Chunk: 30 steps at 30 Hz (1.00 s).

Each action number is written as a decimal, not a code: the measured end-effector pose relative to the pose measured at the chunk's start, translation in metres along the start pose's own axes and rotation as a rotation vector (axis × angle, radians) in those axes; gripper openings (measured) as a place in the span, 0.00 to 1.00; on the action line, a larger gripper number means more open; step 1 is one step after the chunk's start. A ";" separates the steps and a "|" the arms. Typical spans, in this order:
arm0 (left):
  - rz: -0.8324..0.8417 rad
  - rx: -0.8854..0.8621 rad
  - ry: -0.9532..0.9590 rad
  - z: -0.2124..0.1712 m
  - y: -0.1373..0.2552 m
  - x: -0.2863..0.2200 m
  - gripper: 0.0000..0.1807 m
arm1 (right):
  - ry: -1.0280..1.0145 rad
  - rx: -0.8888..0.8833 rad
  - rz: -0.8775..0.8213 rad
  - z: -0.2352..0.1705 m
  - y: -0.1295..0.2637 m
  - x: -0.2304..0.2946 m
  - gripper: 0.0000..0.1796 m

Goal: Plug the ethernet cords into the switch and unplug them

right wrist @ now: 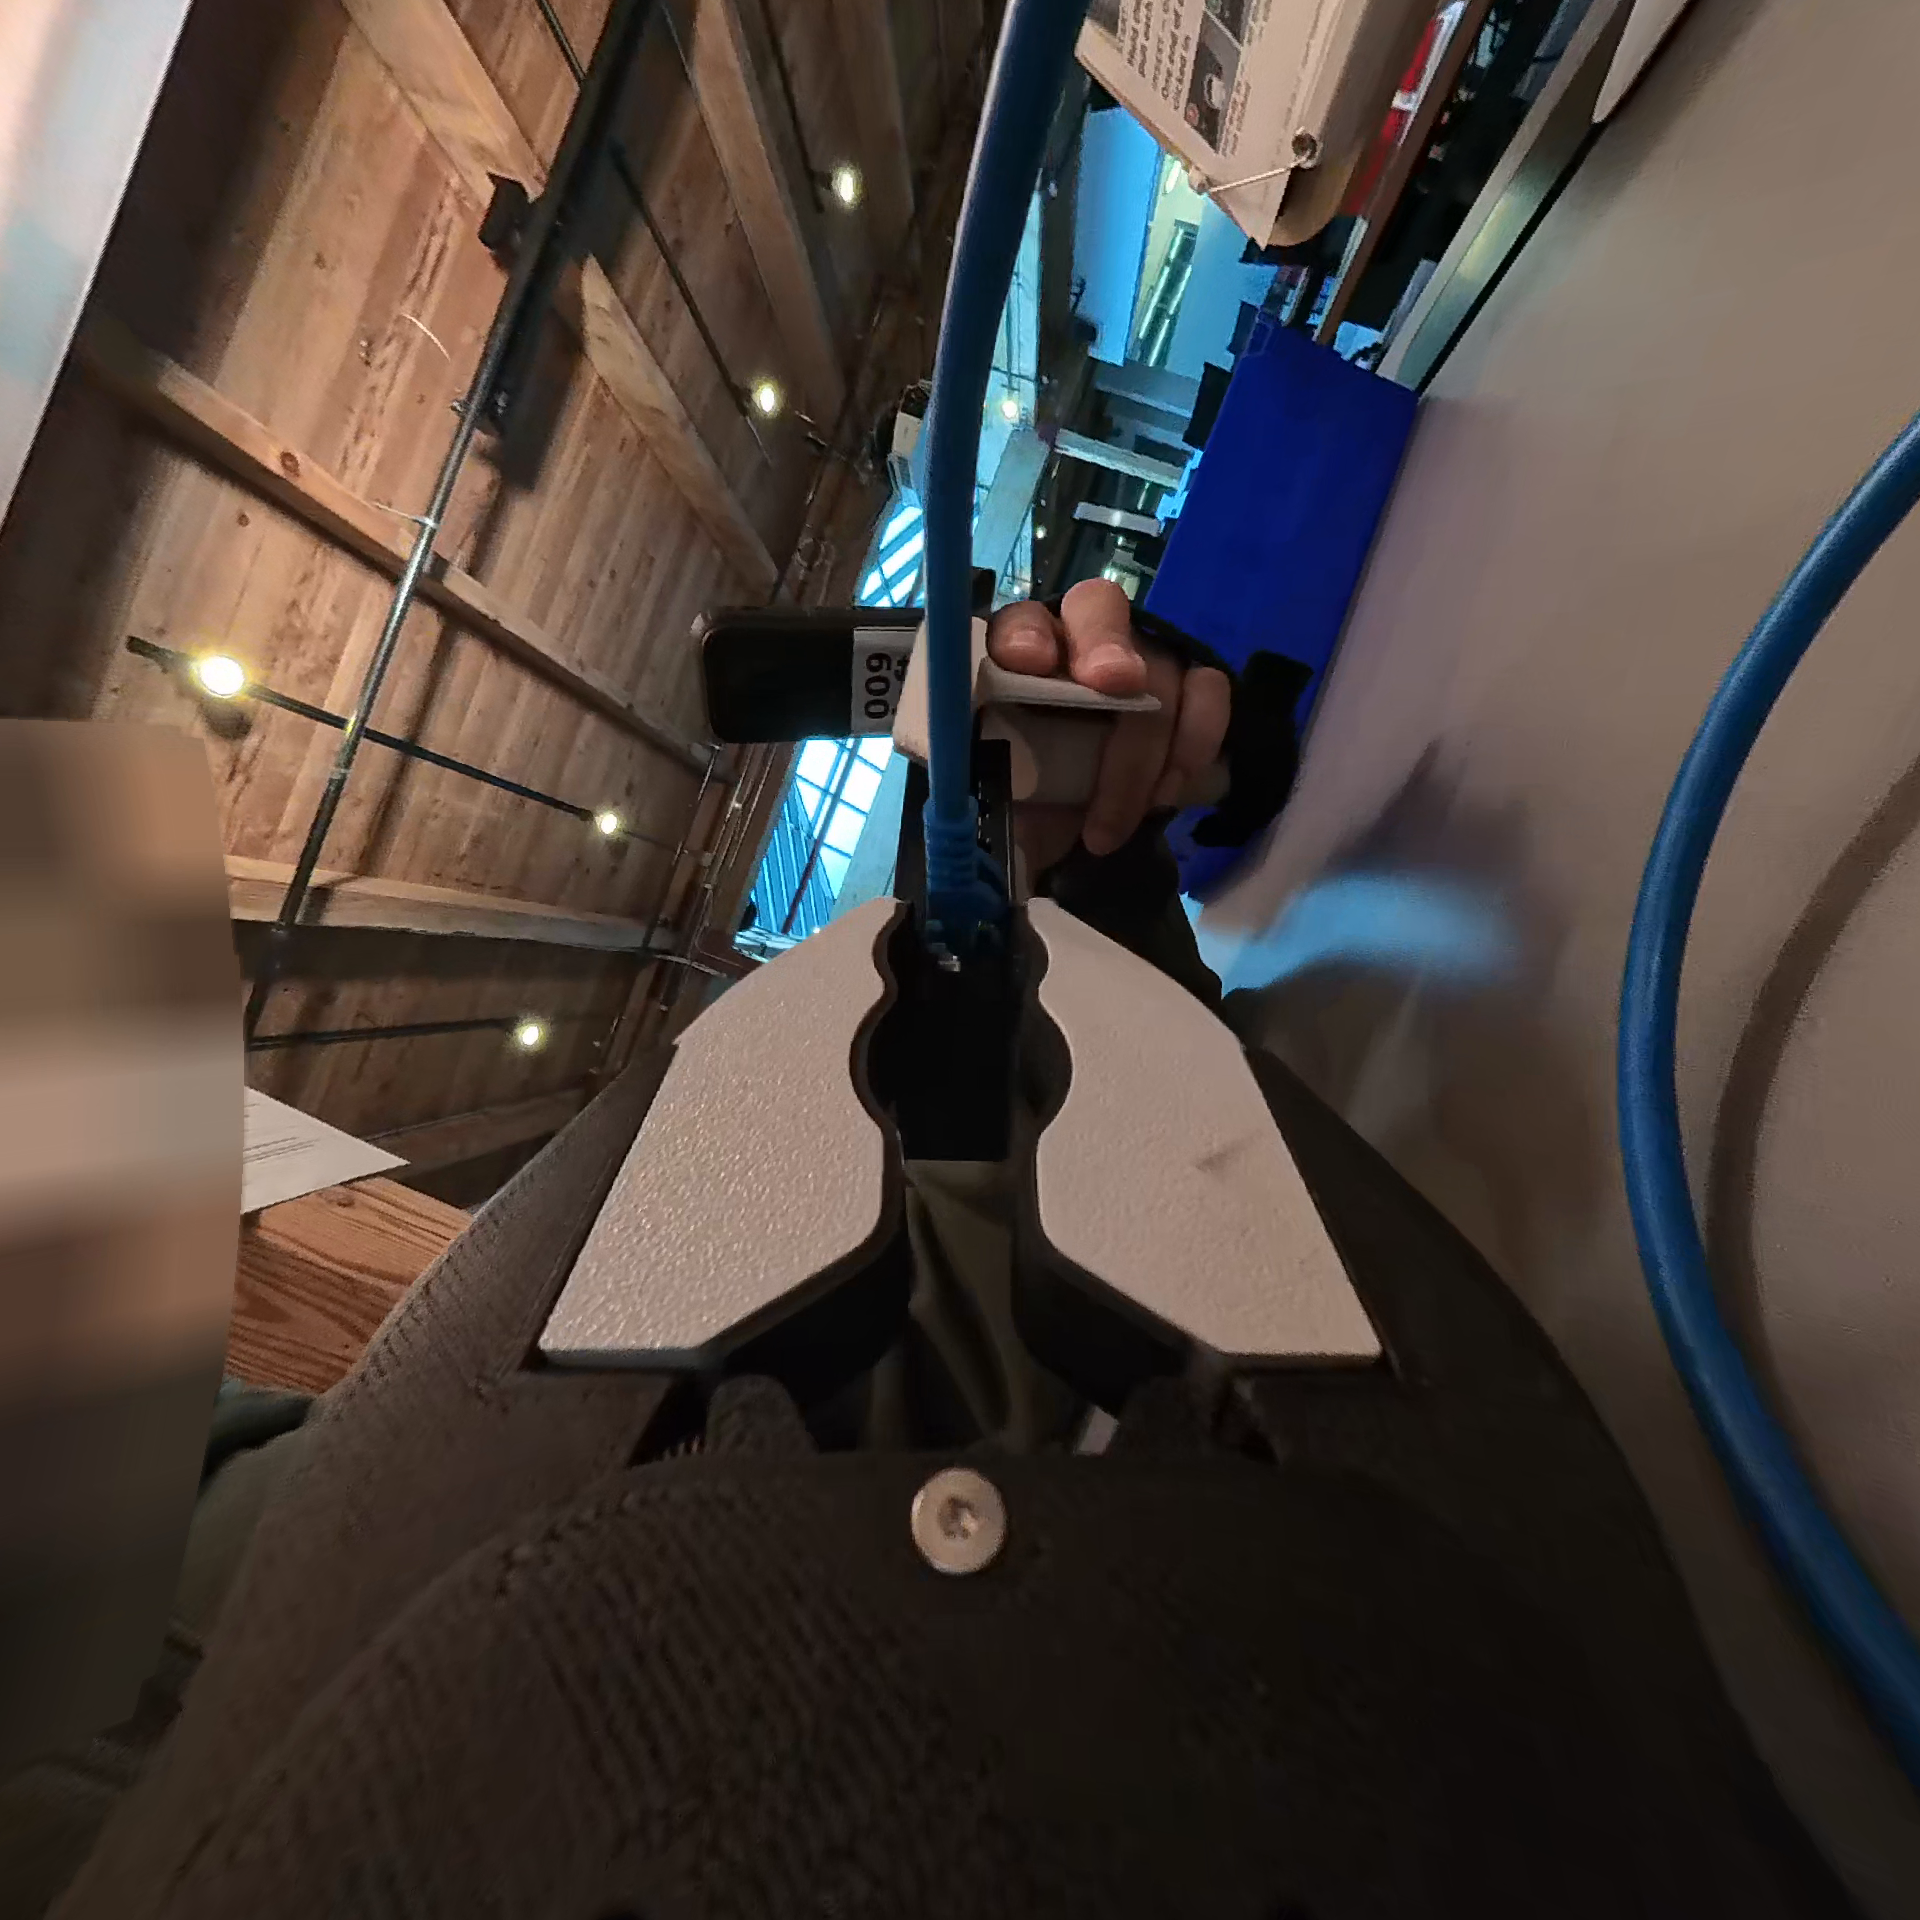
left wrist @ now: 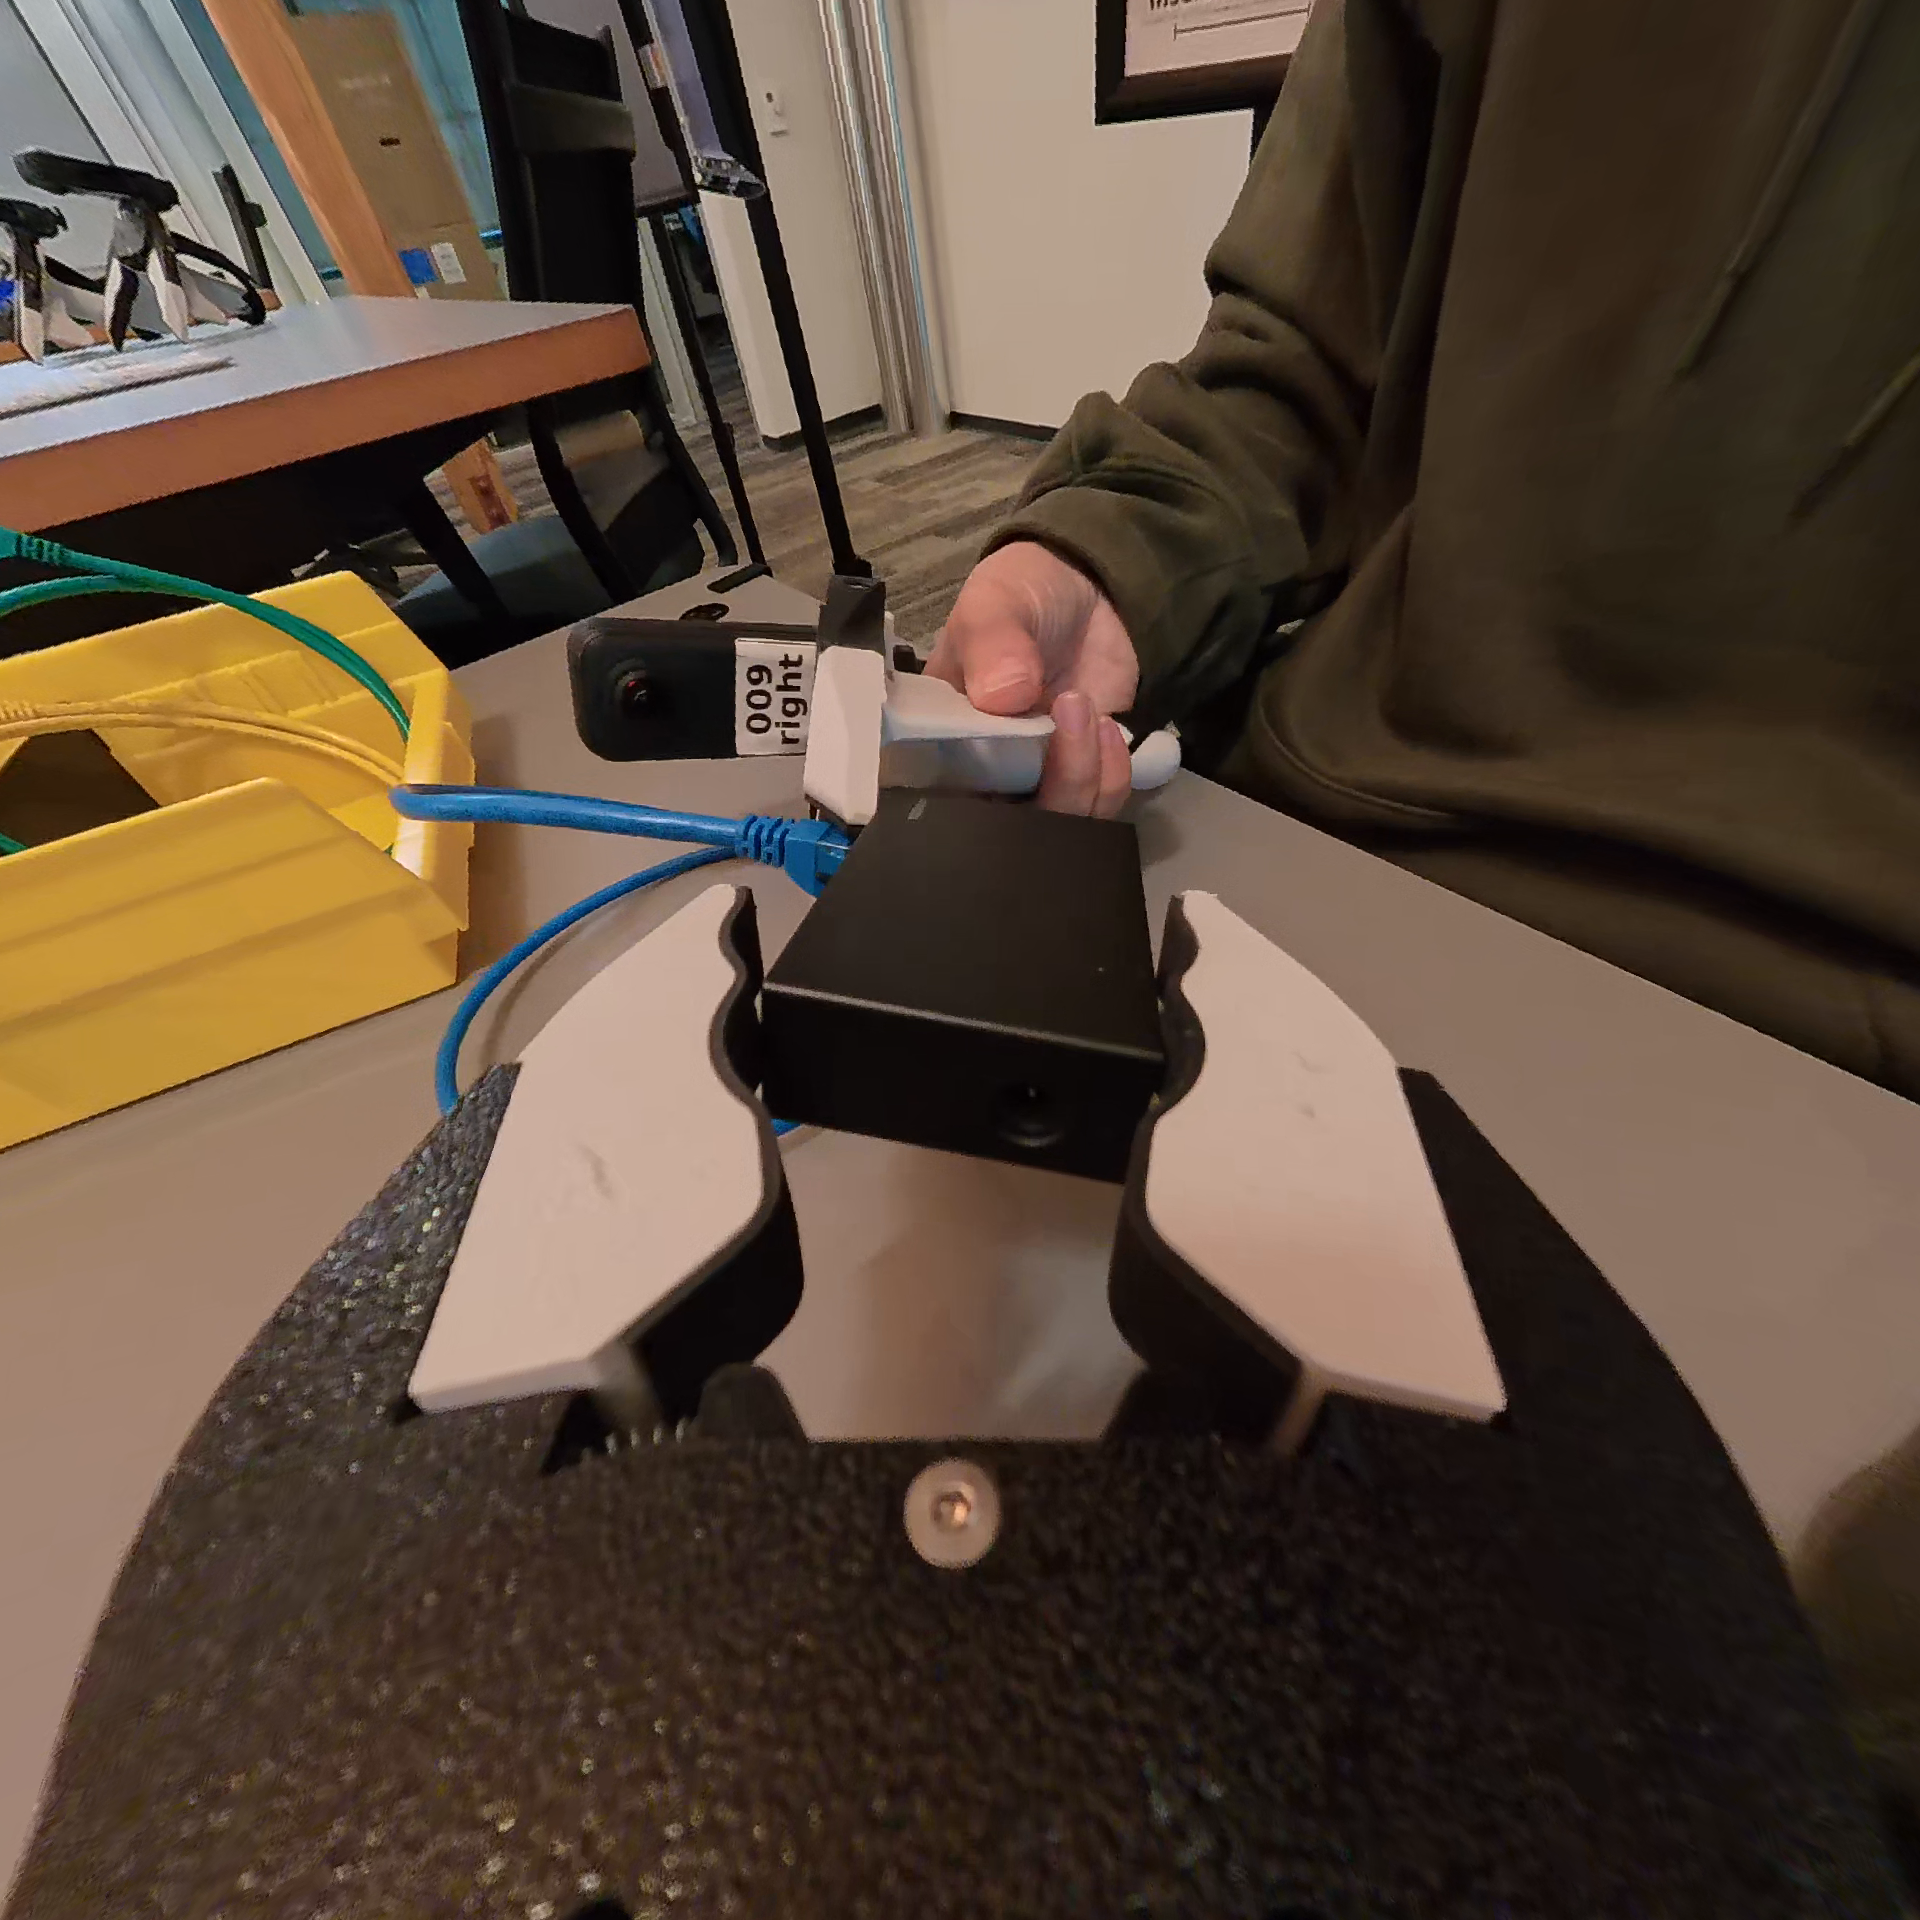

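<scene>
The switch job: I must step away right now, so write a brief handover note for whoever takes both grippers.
Left gripper: shut on the black switch, held just above the grey table.
Right gripper: fingers shut on the switch's far end, beside the blue cord's plug.
Done: blue cord looks seated in a port.
Left: green cord and pale cord lie in the yellow bin, unplugged; then unplug all.

Grey tabletop [left wrist: 1455,1039]. Wood-edged desk [left wrist: 343,395] behind, left. Black chair [left wrist: 582,312] beside it. Cardboard boxes [left wrist: 405,177] against glass partition. White wall [left wrist: 1039,260] with dark-framed picture [left wrist: 1184,62]. Grey patterned carpet [left wrist: 914,499]. Timber plank ceiling [right wrist: 364,416], small spot lamps [right wrist: 220,675] lit.
</scene>
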<state>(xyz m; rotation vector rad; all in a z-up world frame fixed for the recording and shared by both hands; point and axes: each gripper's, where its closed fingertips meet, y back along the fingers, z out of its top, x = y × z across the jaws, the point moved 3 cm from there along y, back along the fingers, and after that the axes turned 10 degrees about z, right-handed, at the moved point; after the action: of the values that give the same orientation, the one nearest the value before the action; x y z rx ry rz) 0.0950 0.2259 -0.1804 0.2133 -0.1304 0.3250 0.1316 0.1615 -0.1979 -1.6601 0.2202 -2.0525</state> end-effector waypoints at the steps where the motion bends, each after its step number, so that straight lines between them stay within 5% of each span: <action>1: 0.003 0.011 -0.003 -0.001 -0.001 0.000 0.40 | -0.006 -0.009 -0.008 0.000 0.000 -0.001 0.13; 30: 0.091 0.098 -0.126 -0.009 -0.006 0.006 0.40 | 0.269 0.126 -0.015 0.011 0.006 -0.004 0.08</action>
<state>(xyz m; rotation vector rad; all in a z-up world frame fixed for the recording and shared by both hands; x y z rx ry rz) 0.1033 0.2239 -0.1895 0.3254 -0.2496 0.4092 0.1443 0.1604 -0.2015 -1.3132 0.1642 -2.2490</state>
